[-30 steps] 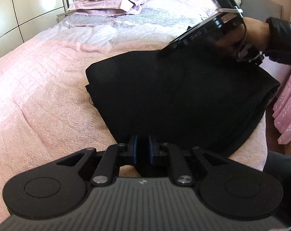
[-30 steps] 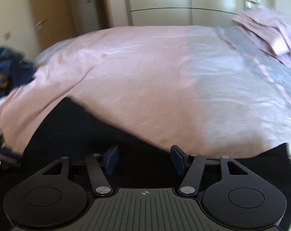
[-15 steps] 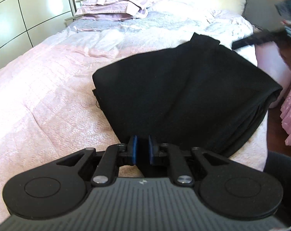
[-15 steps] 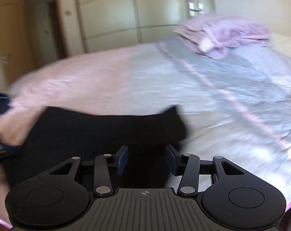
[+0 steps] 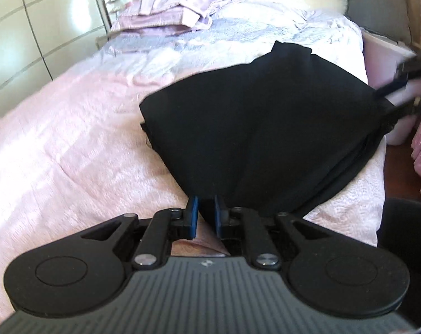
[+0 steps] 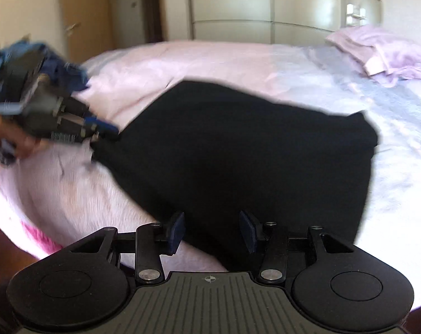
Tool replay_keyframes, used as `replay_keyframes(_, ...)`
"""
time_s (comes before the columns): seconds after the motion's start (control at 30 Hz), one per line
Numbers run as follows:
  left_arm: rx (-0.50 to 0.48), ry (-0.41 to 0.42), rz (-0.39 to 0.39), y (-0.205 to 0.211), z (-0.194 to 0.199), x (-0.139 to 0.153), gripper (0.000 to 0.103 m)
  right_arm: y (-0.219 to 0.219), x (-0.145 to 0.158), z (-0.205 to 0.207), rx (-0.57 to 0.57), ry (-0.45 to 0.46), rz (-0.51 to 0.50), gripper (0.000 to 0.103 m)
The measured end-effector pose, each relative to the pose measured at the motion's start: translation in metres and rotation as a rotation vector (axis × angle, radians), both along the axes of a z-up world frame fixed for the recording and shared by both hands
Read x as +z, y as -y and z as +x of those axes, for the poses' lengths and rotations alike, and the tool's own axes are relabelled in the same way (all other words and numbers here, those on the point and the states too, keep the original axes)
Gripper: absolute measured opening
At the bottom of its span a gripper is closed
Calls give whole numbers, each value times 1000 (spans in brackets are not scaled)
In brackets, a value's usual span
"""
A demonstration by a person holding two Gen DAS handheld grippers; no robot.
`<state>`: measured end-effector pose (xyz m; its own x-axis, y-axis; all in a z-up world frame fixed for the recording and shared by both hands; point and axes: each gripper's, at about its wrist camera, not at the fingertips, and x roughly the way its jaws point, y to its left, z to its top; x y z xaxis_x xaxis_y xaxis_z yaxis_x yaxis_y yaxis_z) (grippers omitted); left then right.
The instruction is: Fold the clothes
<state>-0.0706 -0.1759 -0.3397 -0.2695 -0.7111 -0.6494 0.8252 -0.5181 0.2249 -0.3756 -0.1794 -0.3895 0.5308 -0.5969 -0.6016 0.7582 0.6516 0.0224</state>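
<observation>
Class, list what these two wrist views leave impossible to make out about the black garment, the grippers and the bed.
- Right gripper, left wrist view: blurred, cut off by the right edge.
- Black garment, both views: too dark; folds and type unreadable.
- Blue clothes, right wrist view: blurred, partly behind the left gripper.

bed with pink quilted cover | folded black garment lies on its near corner | lilac bedding pile at far end | blue clothes at edge
</observation>
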Motion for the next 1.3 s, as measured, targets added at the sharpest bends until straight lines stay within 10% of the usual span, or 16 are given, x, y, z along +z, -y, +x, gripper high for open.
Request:
replay_keyframes(0.17,-32,50,-120,-28,-1,14,38,-45,-4,19,121,-277,-245,61)
replay_keyframes(0.47,-289,271,-246,-73,-48,-2,67,-31,-57,54,210,-648,-362,59)
replay_keyframes(0.57,-331,346,-258,-74,-69,-19,68,-22,-71,53,255,-750,-394,32)
replay_keyframes(0.7,-341,481,-305,-62,-94,-37,70,-21,-41,44,221,-664,-415,18)
replay_keyframes(0.93,-402,840,-425,-43,-113,-68,68,-25,-21,37,184,-591,-439,17)
replay_keyframes(1.1,-431,852,-361,-41,-115,-74,25,-37,-45,38,189,-623,-469,17)
replay_keyframes(1.3,-437,775,-282,-35,-111,-61,21,-42,-87,31,214,-716,-555,29)
